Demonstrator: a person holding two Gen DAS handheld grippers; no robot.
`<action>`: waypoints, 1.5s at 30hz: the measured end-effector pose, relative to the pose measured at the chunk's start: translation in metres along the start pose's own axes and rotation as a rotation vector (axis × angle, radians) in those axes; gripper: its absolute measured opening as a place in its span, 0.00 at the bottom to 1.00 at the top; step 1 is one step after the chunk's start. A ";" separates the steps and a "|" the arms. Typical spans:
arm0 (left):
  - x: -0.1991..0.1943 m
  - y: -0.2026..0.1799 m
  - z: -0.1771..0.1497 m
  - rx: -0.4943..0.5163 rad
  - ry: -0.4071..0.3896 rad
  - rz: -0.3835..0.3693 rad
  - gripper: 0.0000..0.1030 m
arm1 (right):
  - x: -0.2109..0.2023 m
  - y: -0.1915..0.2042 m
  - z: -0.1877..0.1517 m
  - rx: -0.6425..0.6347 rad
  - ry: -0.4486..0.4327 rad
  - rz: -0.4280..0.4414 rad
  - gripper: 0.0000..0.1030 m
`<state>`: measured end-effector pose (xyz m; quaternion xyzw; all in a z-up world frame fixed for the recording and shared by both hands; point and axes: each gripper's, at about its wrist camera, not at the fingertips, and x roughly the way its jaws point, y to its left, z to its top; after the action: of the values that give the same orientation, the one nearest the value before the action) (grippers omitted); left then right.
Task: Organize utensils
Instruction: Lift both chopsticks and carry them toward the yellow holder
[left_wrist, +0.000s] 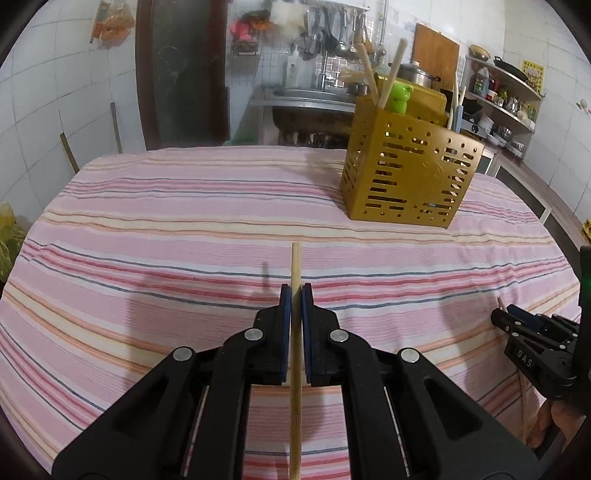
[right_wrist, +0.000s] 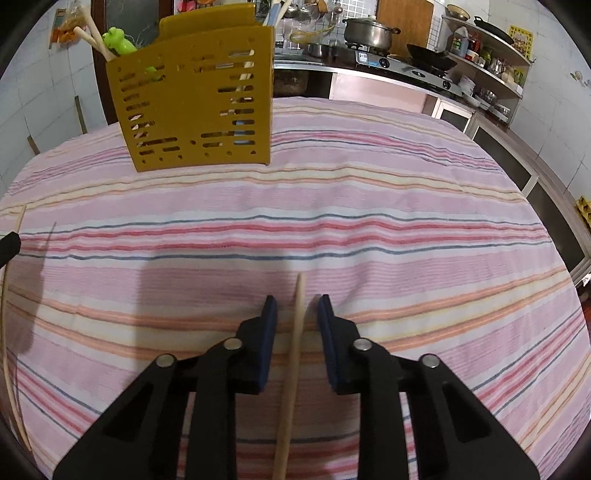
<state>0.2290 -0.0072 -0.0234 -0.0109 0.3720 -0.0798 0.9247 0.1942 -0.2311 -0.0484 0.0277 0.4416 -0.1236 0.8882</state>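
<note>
My left gripper (left_wrist: 295, 291) is shut on a bamboo chopstick (left_wrist: 295, 266) that runs forward between the blue pads, above the striped tablecloth. My right gripper (right_wrist: 297, 302) is open, with a second bamboo chopstick (right_wrist: 297, 325) lying on the cloth between its fingers, touching neither pad. The gold perforated utensil holder (left_wrist: 410, 173) stands at the far right in the left wrist view and at the far left in the right wrist view (right_wrist: 195, 99). It holds two chopsticks (left_wrist: 395, 70) and a green frog-topped utensil (left_wrist: 400, 96). The right gripper also shows at the left view's right edge (left_wrist: 532, 332).
The table wears a pink striped cloth (left_wrist: 184, 221). The left gripper's chopstick shows at the left edge of the right wrist view (right_wrist: 5, 332). Behind the table are a steel sink (left_wrist: 306, 99), a stove with a pot (right_wrist: 369, 33), a wok, and shelves of kitchenware (right_wrist: 487, 62).
</note>
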 end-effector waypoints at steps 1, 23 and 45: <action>-0.001 0.002 0.000 -0.007 -0.002 -0.004 0.04 | -0.001 0.000 -0.002 0.003 -0.008 0.001 0.21; -0.039 0.004 0.003 -0.032 -0.144 -0.017 0.04 | -0.063 -0.038 0.001 0.154 -0.269 0.137 0.06; -0.132 -0.021 -0.003 0.043 -0.481 -0.005 0.04 | -0.146 -0.029 -0.015 0.111 -0.741 0.167 0.06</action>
<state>0.1302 -0.0068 0.0668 -0.0108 0.1393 -0.0852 0.9865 0.0907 -0.2287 0.0595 0.0650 0.0794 -0.0761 0.9918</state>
